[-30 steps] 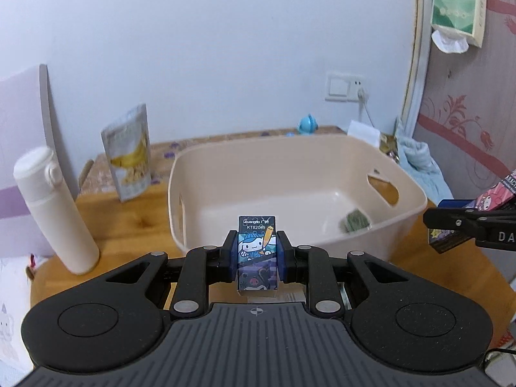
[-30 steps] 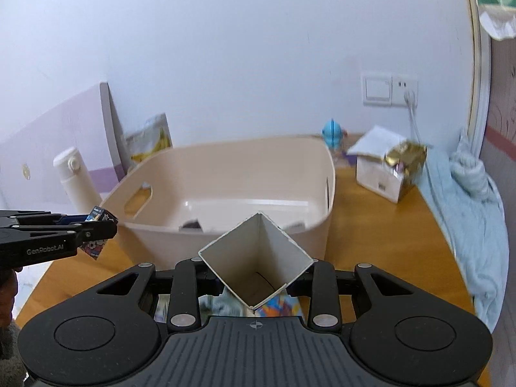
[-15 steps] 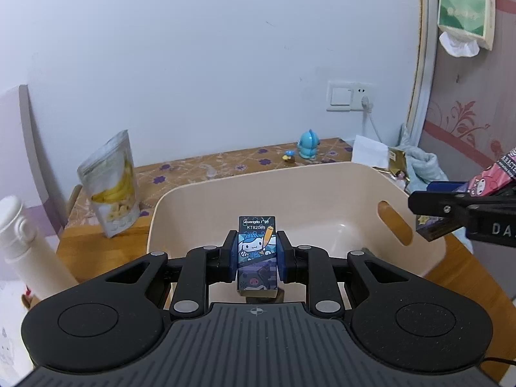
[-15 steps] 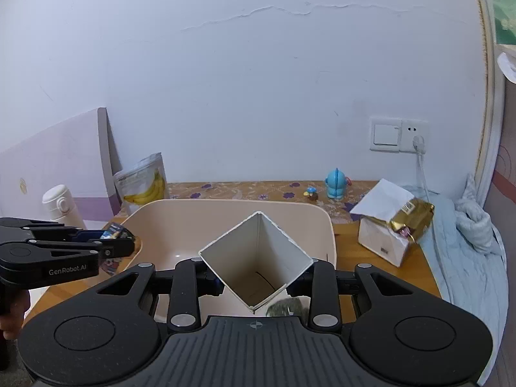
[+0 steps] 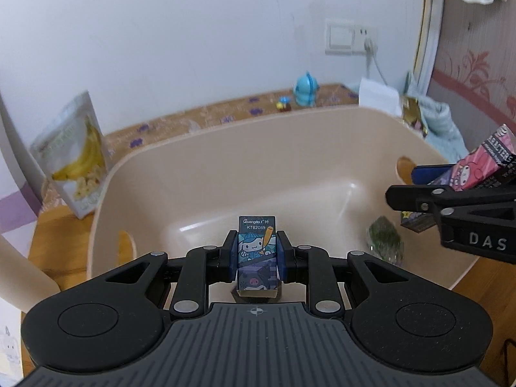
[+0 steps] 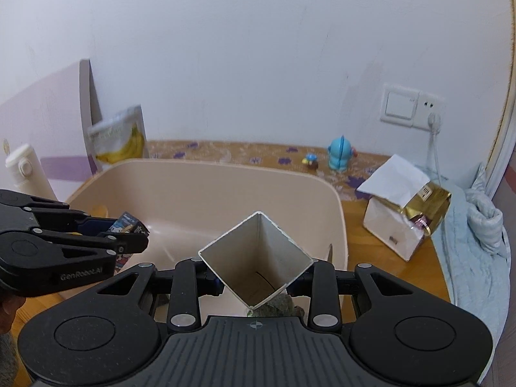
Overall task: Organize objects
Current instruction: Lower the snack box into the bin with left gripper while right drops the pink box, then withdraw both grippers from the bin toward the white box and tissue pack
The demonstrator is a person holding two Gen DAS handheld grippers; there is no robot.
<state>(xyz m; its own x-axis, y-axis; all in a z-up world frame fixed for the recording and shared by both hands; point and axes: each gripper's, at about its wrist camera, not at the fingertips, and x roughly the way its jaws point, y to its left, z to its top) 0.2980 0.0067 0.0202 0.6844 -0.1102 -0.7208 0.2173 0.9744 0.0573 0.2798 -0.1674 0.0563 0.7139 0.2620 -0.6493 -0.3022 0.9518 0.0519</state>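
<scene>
Both loads hang over the beige bin (image 5: 206,174), neither dropped yet. Left gripper (image 5: 257,254) clamped on small cartoon box (image 5: 257,251), above bin's near side. Right gripper (image 6: 258,277) clamped on open-ended carton (image 6: 258,258), above bin's right end. One green packet (image 5: 385,242) already in bin. Banana pouch (image 5: 75,154) and white bottle (image 6: 27,171) remain outside, left of bin.

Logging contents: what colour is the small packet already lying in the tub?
Dark green packet, lying in the beige tub; clearest in the left wrist view.
</scene>
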